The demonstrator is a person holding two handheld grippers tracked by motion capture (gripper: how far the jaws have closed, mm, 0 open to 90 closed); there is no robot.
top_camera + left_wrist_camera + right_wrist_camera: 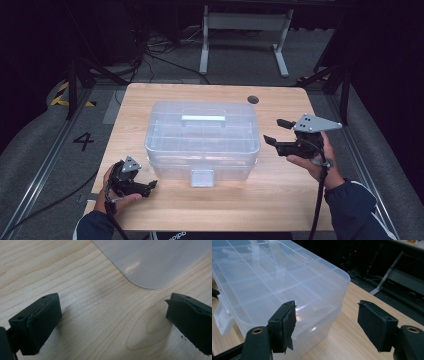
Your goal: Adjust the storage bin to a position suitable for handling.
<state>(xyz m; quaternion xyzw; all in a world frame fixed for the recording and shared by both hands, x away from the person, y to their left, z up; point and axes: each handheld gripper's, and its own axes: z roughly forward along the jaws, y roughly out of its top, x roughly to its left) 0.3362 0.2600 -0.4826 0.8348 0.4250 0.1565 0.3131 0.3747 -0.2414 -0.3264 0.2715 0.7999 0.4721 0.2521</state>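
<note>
— Pale wood runs right under your hands: the counter (280, 200) carries one thing, and both of your claws sit at its near side. What do you have at your left?

— Your left claw (150, 186) rests low by the near left corner of the clear plastic box (202, 140), jaws spread wide with nothing but bare wood between them. From the left gripper view you look down on the grain, with a rounded frosted corner of the box (155, 262) just ahead, apart from the pads.

— And your right?

— Your right claw (274, 132) hangs above the counter just off the box's right end, aimed at it. Its jaws stand apart and empty; the right gripper view shows the box's corner behind the gap, not touched by either pad (289, 325).

— So where does that leave the job?

— At the start, I'd judge. The box sits in the middle of the counter, lid down, the front latch (202, 177) apparently hanging closed over the near wall, the carry handle (203, 118) lying flat on top. Nothing is gripped, nothing lifted. You have yet to close on the box or its latch, whichever you mean to work, and everything after that is still ahead.

— Beyond it?

— Dark floor, loose cables, a white table frame (245, 35) at the back.
</note>
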